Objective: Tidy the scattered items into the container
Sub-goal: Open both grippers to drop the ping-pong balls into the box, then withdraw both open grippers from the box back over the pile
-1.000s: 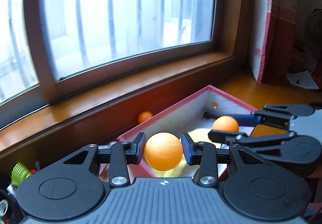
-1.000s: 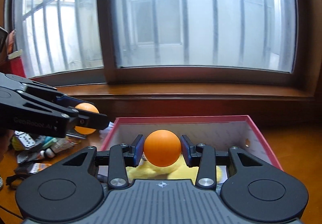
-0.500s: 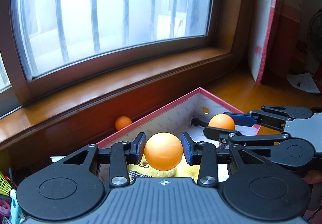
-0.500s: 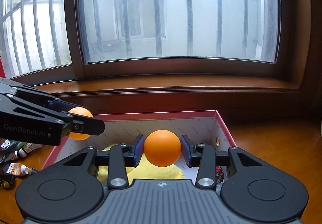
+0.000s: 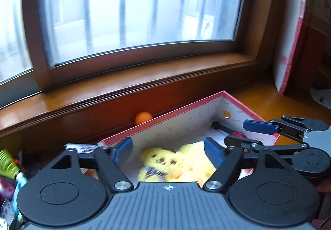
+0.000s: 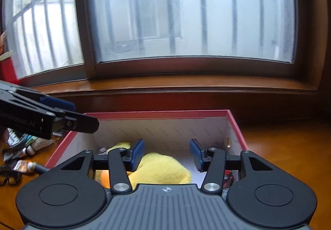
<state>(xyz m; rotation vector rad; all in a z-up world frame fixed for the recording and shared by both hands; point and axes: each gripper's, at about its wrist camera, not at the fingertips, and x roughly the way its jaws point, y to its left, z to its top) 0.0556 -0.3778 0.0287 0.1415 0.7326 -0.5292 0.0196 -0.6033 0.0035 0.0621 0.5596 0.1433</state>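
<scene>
The left gripper (image 5: 168, 150) hangs over the near corner of the pink-rimmed box (image 5: 186, 107) with its blue pads spread apart and nothing between them. The right gripper (image 6: 166, 154) is likewise spread wide and empty, poised above the same box (image 6: 161, 114) from the other side. In the left wrist view the right gripper reaches in from the right, over the box's far wall; in the right wrist view the left gripper crosses the box's left corner.

Inside the box lies a yellow plush toy (image 5: 175, 162) on the white floor, a checked bow at its neck. An orange patch (image 6: 103, 178) shows beside the plush in the right wrist view, partly hidden behind the gripper; I cannot tell what it is. Another orange ball (image 5: 143, 117) sits outside the box, between its far rim and the wooden windowsill (image 5: 124, 85). Small clutter (image 6: 22, 147) is scattered on the tabletop (image 6: 289, 147) left of the box.
</scene>
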